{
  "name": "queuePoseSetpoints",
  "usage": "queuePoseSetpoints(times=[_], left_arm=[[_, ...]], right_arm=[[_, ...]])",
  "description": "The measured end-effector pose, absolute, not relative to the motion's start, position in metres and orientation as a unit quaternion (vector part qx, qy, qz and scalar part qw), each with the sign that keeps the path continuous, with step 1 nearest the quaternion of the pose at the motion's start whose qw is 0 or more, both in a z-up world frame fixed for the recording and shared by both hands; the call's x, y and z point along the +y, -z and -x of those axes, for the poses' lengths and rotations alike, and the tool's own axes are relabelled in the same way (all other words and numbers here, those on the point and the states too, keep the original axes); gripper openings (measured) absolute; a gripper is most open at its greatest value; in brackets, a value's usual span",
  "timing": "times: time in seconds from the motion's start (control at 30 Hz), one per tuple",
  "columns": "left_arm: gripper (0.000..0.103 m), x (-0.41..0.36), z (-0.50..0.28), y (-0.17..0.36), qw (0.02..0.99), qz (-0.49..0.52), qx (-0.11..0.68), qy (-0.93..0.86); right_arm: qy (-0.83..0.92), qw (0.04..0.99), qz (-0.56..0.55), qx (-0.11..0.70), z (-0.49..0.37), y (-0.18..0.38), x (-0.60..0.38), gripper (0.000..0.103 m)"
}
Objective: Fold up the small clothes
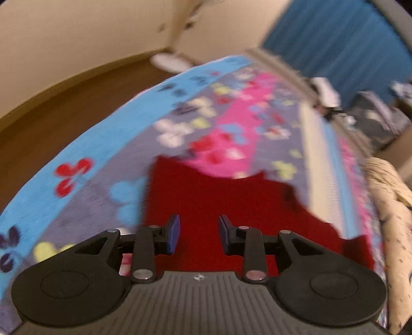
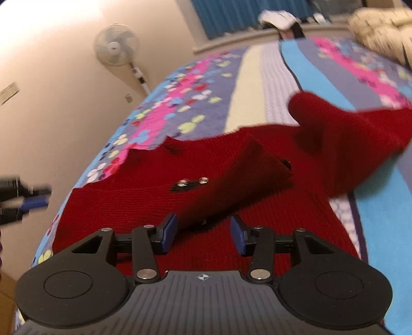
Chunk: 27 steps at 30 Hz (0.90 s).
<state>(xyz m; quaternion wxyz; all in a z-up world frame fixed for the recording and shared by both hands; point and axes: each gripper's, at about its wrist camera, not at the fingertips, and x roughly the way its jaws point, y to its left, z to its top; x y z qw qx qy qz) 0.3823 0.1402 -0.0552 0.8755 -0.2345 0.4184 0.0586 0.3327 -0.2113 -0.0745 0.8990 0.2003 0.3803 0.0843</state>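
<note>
A small red knit garment (image 2: 144,201) lies spread on the patterned bedspread (image 2: 195,85). One sleeve (image 2: 347,134) sticks out to the right, and a folded flap (image 2: 247,175) lies across the middle beside two shiny beads (image 2: 193,181). My right gripper (image 2: 203,224) hovers just over the garment's near part, open, with the flap's near end below the gap and the pads not pressing on it. My left gripper (image 1: 198,224) is open above the garment's (image 1: 231,201) left part with nothing between its fingers. In the right wrist view the left gripper (image 2: 25,203) is a blur at the left edge.
The bedspread (image 1: 103,134) ends at the left, with wooden floor (image 1: 64,103) below. A cream blanket or pillow (image 1: 386,193) lies on the bed's right side. A standing fan (image 2: 116,46) is by the wall, a blue curtain (image 1: 334,38) behind the bed, and a pile of things (image 2: 278,18) at its far end.
</note>
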Motion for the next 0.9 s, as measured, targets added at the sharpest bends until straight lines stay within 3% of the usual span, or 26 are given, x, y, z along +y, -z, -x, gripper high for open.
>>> queuePoseSetpoints(times=[0.13,0.27,0.53,0.6,0.63,0.67,0.9], left_arm=[[0.035,0.162,-0.397,0.077,0.86,0.245,0.44,-0.08],[0.045,0.163,-0.397,0.087,0.86,0.245,0.442,-0.076],[0.045,0.153,-0.402,0.092,0.859,0.23,0.453,-0.068],[0.039,0.146,-0.403,0.094,0.86,0.205,0.463,-0.07],[0.023,0.143,-0.403,0.094,0.862,0.19,0.465,-0.071],[0.017,0.138,-0.402,0.091,0.869,0.173,0.459,-0.069],[0.015,0.136,-0.377,0.061,0.903,0.173,0.373,-0.128]], right_arm=[[-0.07,0.881,-0.254,0.393,-0.346,0.092,-0.224,0.061],[-0.059,0.867,-0.288,0.403,-0.356,0.101,-0.234,0.06],[-0.001,0.853,-0.282,0.44,-0.354,0.092,-0.239,0.057],[0.008,0.839,-0.301,0.453,-0.351,0.097,-0.244,0.056],[0.011,0.833,-0.313,0.456,-0.351,0.101,-0.247,0.056],[0.011,0.832,-0.32,0.453,-0.351,0.102,-0.249,0.056],[0.006,0.841,-0.341,0.42,-0.358,0.109,-0.258,0.056]])
